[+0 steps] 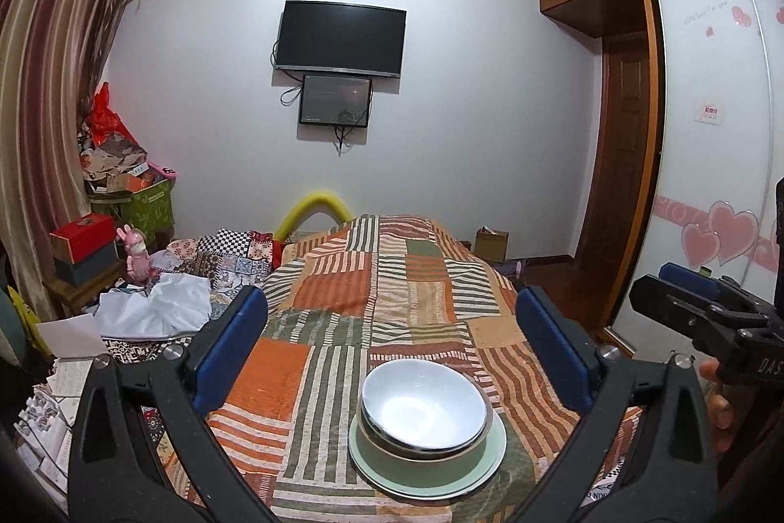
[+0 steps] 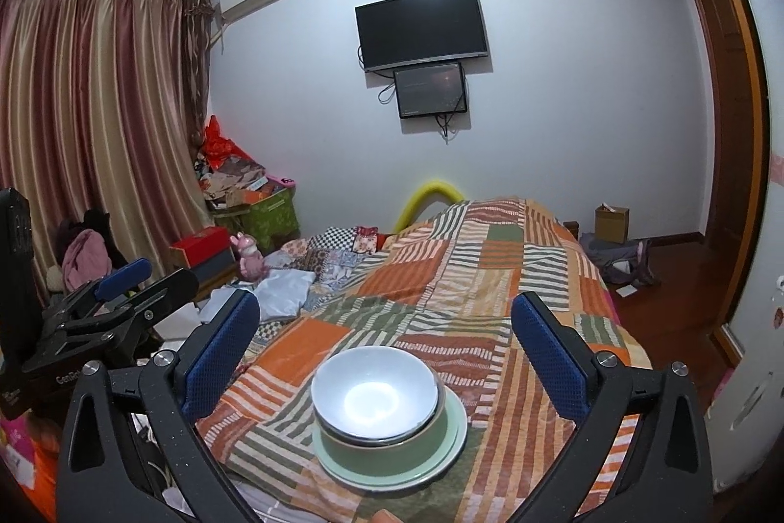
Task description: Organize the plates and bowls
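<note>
A stack of dishes stands on the near end of the bed's patchwork quilt (image 1: 338,292). A white bowl (image 1: 424,405) (image 2: 375,395) sits inside a green bowl (image 1: 421,461) (image 2: 387,457), which rests on a pale green plate (image 1: 487,471) (image 2: 453,439). My left gripper (image 1: 389,302) is open, with its blue pads wide apart on either side of the stack and above it, touching nothing. My right gripper (image 2: 387,302) is open in the same way, and nothing lies between its fingers. Each gripper shows at the edge of the other's view: the right gripper (image 1: 686,292) and the left gripper (image 2: 132,278).
Loose white cloth (image 1: 157,307), papers and patterned bedding cover the bed's left side. A pink rabbit toy (image 1: 137,258) and a red box (image 1: 83,231) stand on a small table by the curtain. A sliding wardrobe door (image 1: 710,180) is on the right, and a cardboard box (image 2: 612,224) is on the floor.
</note>
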